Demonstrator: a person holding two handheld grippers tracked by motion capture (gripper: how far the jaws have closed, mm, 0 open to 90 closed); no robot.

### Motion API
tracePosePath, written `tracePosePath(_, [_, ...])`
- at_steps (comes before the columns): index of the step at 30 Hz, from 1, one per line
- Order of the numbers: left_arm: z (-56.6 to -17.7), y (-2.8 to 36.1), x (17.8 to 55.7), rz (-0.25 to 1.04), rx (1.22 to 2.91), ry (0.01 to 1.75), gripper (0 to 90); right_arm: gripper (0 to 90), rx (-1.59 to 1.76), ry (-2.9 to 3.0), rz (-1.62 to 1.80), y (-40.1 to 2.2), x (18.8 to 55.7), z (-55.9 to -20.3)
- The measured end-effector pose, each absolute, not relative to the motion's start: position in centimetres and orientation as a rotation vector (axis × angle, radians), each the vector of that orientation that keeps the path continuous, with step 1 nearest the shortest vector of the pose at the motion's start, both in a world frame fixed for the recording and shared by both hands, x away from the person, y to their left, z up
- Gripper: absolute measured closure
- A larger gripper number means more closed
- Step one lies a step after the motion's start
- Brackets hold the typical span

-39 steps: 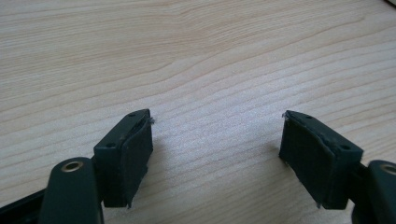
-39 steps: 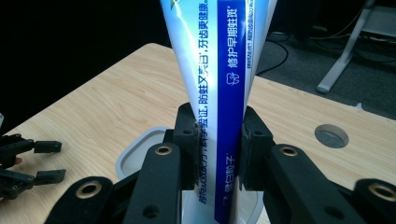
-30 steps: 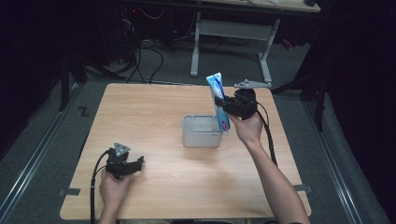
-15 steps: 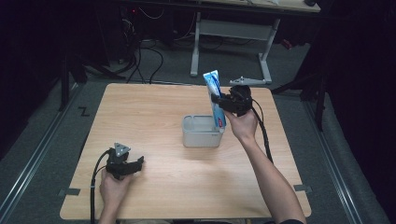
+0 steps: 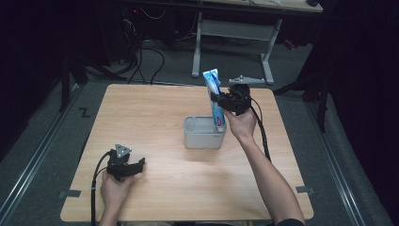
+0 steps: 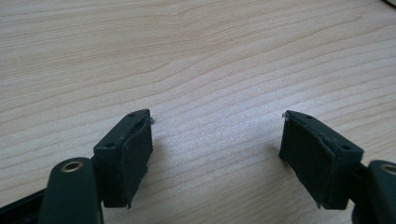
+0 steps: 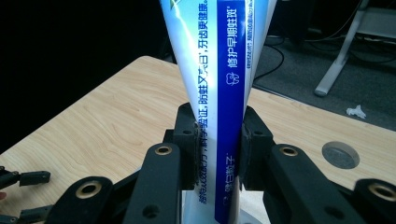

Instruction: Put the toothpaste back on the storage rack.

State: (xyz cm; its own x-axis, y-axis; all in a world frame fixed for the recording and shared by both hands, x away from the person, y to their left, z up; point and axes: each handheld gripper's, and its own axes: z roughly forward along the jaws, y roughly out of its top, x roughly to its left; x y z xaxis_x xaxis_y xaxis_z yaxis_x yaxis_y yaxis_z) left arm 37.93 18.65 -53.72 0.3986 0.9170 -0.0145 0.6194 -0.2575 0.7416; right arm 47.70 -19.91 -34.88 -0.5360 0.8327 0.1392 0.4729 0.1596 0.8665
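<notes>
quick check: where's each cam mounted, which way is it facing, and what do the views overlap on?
High view: above the person's side, looking forward and down on the wooden table; both forearms, left tongs and right tongs show.
Left gripper view: on the left tongs, aimed low across bare tabletop; jaws apart.
Right gripper view: on the right tongs, facing the toothpaste tube they clamp.
Shared: high and right gripper views both show the tube and table.

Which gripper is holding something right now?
The right gripper: it is shut on the upright toothpaste tube over the grey bin. The left gripper lies open and empty on the table.
</notes>
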Motion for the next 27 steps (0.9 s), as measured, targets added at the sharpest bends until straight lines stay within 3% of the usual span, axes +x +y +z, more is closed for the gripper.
tracePosePath(27, [-53.7,18.6,37.9,0.564,1.983,1.309,25.6,73.3,1.203,2.074,1.337,-17.1,48.5,-35.3])
